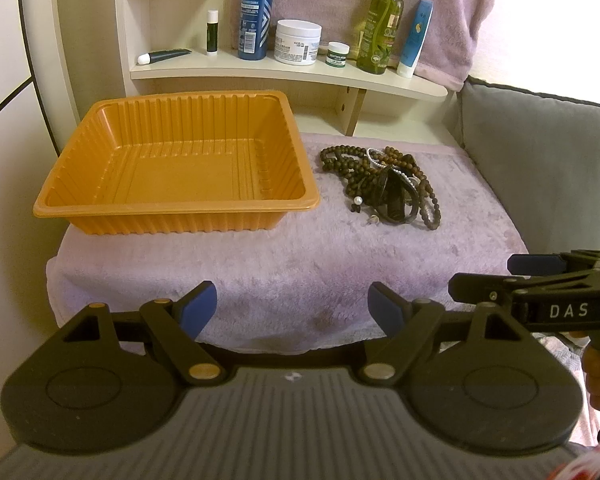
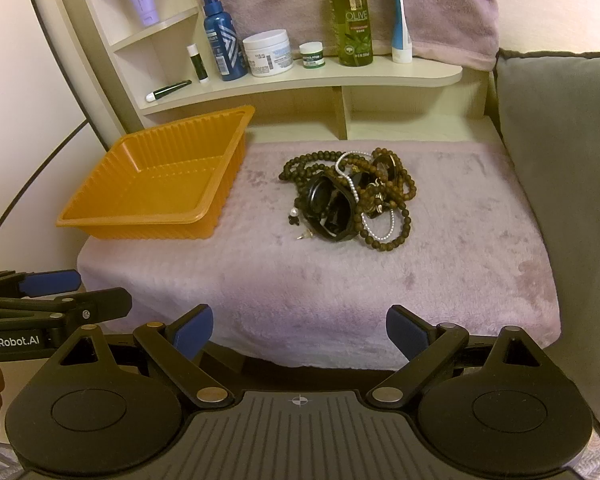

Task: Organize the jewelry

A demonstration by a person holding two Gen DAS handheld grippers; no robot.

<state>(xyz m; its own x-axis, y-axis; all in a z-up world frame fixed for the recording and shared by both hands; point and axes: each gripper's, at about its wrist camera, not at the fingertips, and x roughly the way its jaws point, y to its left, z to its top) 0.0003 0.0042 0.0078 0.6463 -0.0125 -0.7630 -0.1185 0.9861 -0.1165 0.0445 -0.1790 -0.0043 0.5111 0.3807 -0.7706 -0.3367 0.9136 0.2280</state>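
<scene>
Nearest my lens in the left wrist view is my left tool (image 1: 292,304), its blue pads spread wide and holding nothing, low at the bottom of the frame over the near edge of the lilac towel (image 1: 300,264). In the right wrist view my right tool (image 2: 299,330) sits the same way, fingers splayed apart and empty, at the bottom centre. Each tool shows in the other's view at the lower edge, side by side and apart from everything on the towel. Moving outward, the jewelry pile (image 2: 350,196) lies in the middle of the right view: dark wooden bead strands, a thin pearl string, a glossy black bangle and small loose bits just beside it at its lower left, all tangled together. I cannot count the pieces. The orange tray (image 1: 172,168) stands at centre left of the left view, just beside the pile but not touching, and its ribbed floor is bare. Beyond, along the top of the frame, a shelf (image 1: 284,74) carries bottles and jars. I judge the task unstarted: nothing is in the tray, nothing gripped, and the whole heap is left to separate and move across.
</scene>
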